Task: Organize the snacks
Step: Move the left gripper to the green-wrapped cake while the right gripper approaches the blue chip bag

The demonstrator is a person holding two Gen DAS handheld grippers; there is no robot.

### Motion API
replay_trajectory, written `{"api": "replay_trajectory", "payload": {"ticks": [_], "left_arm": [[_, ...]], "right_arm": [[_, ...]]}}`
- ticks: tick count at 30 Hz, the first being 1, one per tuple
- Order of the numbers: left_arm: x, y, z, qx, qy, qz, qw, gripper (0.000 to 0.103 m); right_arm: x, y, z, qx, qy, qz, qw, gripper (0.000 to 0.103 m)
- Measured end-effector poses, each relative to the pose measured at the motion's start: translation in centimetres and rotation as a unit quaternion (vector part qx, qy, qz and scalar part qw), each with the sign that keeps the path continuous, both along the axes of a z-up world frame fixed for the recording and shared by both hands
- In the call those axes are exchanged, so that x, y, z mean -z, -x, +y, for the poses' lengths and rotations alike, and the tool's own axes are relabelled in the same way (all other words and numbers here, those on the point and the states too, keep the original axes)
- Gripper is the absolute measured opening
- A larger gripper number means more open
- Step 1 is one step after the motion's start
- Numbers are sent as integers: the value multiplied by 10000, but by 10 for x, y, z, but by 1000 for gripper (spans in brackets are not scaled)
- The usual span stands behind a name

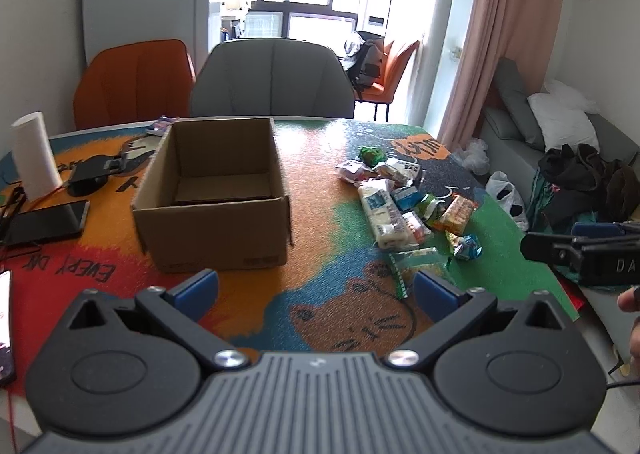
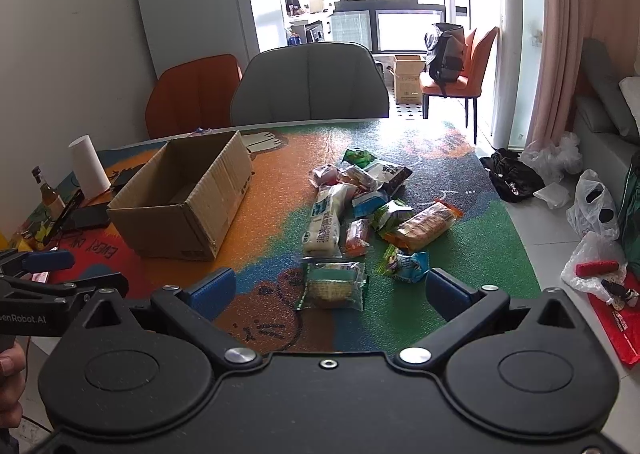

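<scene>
An open, empty cardboard box (image 1: 212,198) stands on the colourful table mat; it also shows in the right wrist view (image 2: 180,206). A pile of several wrapped snacks (image 1: 404,206) lies to its right, also in the right wrist view (image 2: 360,210). A green-edged packet (image 2: 334,284) lies nearest. My left gripper (image 1: 316,292) is open and empty, hovering in front of the box. My right gripper (image 2: 330,290) is open and empty, its fingers either side of the green-edged packet, above it. The right gripper also shows at the right edge of the left wrist view (image 1: 584,250).
A white paper roll (image 1: 36,154), a phone (image 1: 44,222) and black gear lie at the table's left. A small bottle (image 2: 48,194) stands at the left edge. A grey chair (image 1: 272,78) and an orange chair (image 1: 134,82) stand behind the table. Bags lie on the floor (image 2: 592,210) at right.
</scene>
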State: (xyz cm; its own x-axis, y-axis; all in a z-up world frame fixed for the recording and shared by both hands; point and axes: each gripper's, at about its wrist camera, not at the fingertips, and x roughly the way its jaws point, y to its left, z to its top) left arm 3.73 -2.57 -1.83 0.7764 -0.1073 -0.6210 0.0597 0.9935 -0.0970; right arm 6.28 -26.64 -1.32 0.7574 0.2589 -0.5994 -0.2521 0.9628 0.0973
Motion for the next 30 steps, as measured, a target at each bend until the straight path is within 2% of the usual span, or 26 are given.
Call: {"api": "replay_trajectory", "payload": {"ticks": [5, 9, 22, 25, 30], "left_arm": [[2, -22, -6, 46, 99, 7, 9999, 103], [7, -35, -20, 161, 18, 12, 9999, 103], [46, -79, -57, 494, 392, 292, 9976, 103], [57, -91, -63, 518, 500, 430, 9965, 103], [70, -106, -76, 586, 465, 555, 9957, 102]], "right_arm": [[7, -13, -7, 61, 66, 55, 9999, 103], [14, -25, -19, 183, 57, 157, 9997, 103], [42, -51, -47, 228, -115, 214, 9994, 103], [48, -57, -50, 171, -122, 221, 9995, 96], [63, -73, -60, 223, -360, 408, 9983, 84]]}}
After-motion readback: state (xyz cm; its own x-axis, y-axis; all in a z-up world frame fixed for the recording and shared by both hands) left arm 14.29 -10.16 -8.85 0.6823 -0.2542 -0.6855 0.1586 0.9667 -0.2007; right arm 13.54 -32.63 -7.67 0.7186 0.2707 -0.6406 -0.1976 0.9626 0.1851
